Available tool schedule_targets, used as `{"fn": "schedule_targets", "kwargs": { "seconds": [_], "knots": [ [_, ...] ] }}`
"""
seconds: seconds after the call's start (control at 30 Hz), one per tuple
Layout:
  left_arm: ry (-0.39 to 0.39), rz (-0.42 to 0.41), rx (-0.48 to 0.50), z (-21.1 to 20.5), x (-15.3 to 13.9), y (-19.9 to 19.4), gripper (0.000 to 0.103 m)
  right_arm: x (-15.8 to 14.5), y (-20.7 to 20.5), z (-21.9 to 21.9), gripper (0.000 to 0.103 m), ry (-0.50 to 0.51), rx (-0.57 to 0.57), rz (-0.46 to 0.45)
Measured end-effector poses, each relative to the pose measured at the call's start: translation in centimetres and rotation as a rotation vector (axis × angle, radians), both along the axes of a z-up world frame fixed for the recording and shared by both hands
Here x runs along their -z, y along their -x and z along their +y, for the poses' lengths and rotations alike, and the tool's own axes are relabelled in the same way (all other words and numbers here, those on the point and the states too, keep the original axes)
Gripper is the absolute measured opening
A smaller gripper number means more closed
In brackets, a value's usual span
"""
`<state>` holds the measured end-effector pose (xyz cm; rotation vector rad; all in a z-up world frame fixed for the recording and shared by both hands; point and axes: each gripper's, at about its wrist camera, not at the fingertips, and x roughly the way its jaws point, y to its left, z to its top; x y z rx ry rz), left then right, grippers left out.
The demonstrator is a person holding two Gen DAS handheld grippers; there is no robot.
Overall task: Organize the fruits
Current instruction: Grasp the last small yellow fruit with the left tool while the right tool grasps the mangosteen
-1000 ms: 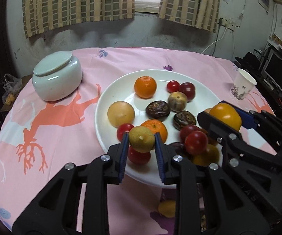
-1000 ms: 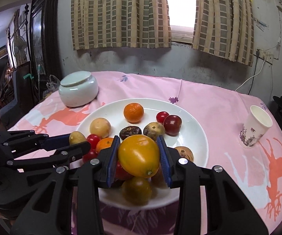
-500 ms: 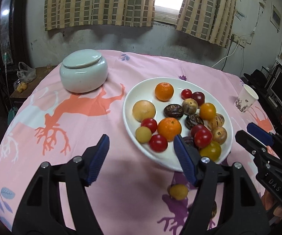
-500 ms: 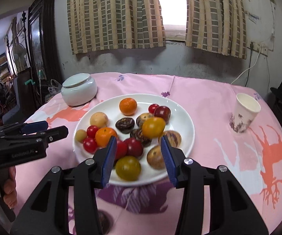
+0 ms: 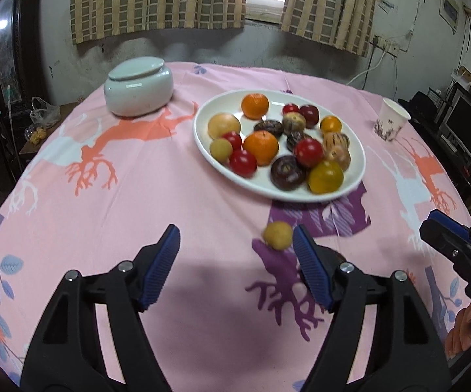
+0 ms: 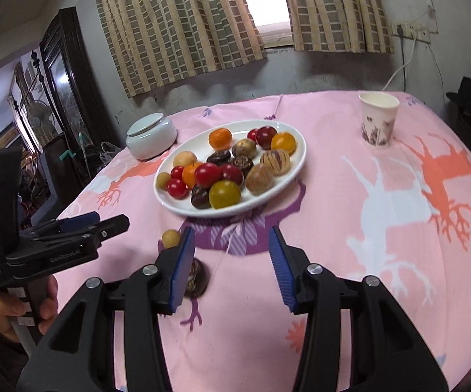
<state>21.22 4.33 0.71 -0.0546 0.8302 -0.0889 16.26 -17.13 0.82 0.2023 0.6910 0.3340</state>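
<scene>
A white plate (image 5: 203, 143) (image 6: 296, 166) holds several fruits: oranges, red tomatoes, yellow fruits and dark brown ones. A small yellow fruit (image 5: 278, 235) (image 6: 170, 238) lies loose on the pink cloth in front of the plate. A dark brown fruit (image 6: 196, 277) lies near it, partly hidden behind my right gripper's left finger. My left gripper (image 5: 237, 264) is open and empty, well back from the plate, with the yellow fruit just inside its right finger. My right gripper (image 6: 230, 264) is open and empty, in front of the plate.
A pale green lidded jar (image 5: 138, 86) (image 6: 150, 135) stands at the back left of the round table. A paper cup (image 5: 391, 124) (image 6: 378, 119) stands at the right. The pink tablecloth (image 5: 137, 196) has deer prints. Furniture crowds the table's edges.
Both grippers let go of their fruits onto the plate, opened wide, and pulled back toward the table's near edge. The plate now lies farther off in both views.
</scene>
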Motion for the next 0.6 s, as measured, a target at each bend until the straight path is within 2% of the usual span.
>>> {"fn": "schedule_targets", "kwargs": {
  "seconds": [0.2,0.33,0.47,0.5,0.53,0.57,0.6],
  "knots": [
    [-0.023,0.051,0.015,-1.6,2.3,0.2,0.073,2.0,0.3,-0.6,0.047,-0.021,-0.003,0.046],
    [-0.05,0.071,0.017,-2.7,3.6,-1.0,0.073,2.7,0.2,-0.5,0.047,-0.001,-0.009,0.068],
    [-0.036,0.084,0.0,-3.1,4.5,-2.4,0.072,2.9,0.3,-0.4,0.047,-0.014,-0.028,0.079],
    [-0.036,0.085,-0.001,-3.2,4.7,-2.7,0.069,2.9,0.3,-0.3,0.047,-0.01,-0.032,0.076],
    [-0.043,0.082,-0.003,-3.3,4.9,-3.0,0.061,2.9,0.3,-0.4,0.047,-0.008,-0.034,0.074],
    [-0.048,0.077,0.002,-3.5,5.0,-3.3,0.057,3.0,0.3,-0.3,0.047,-0.005,-0.032,0.074],
    [-0.057,0.073,0.0,-3.6,5.2,-3.5,0.047,3.1,0.3,-0.3,0.047,-0.002,-0.03,0.076]
  ]
}}
